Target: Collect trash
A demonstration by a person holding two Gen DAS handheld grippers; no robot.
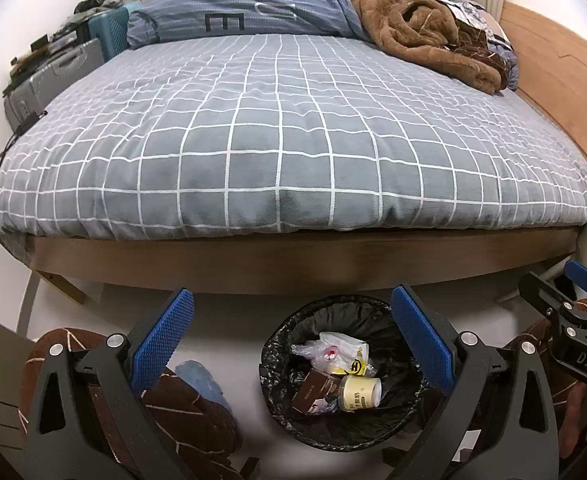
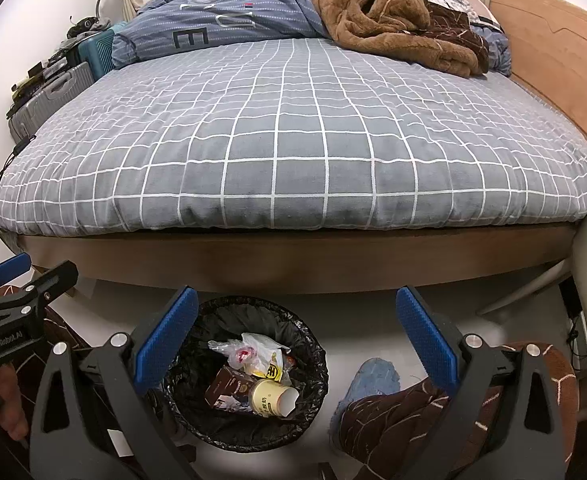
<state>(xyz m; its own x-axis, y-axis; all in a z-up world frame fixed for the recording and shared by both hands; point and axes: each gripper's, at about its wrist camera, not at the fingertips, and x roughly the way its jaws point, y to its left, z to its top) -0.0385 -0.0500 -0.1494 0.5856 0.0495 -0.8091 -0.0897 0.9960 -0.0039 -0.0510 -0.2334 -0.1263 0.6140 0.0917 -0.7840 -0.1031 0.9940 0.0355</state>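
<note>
1. My left gripper [image 1: 293, 344] hangs at the bottom of its frame with its jaws spread wide and nothing between them. My right gripper [image 2: 297, 344] is the same, spread and empty.
2. The trash bin [image 1: 277, 344] sits on the floor at lower centre, just in front of the bed [image 1: 293, 136]. Its black liner already holds a paper cup [image 1: 360, 393], a brown carton [image 1: 313, 394] and a crumpled plastic bag [image 1: 335, 350].
3. Looking over the checked bedspread, I spot no loose litter; only a brown blanket [image 1: 425, 28] and a folded duvet [image 1: 245, 8] lie at the top of the frame.
4. I judge the collecting largely done. What may remain is anything hidden outside these views, which I cannot tell.
</note>
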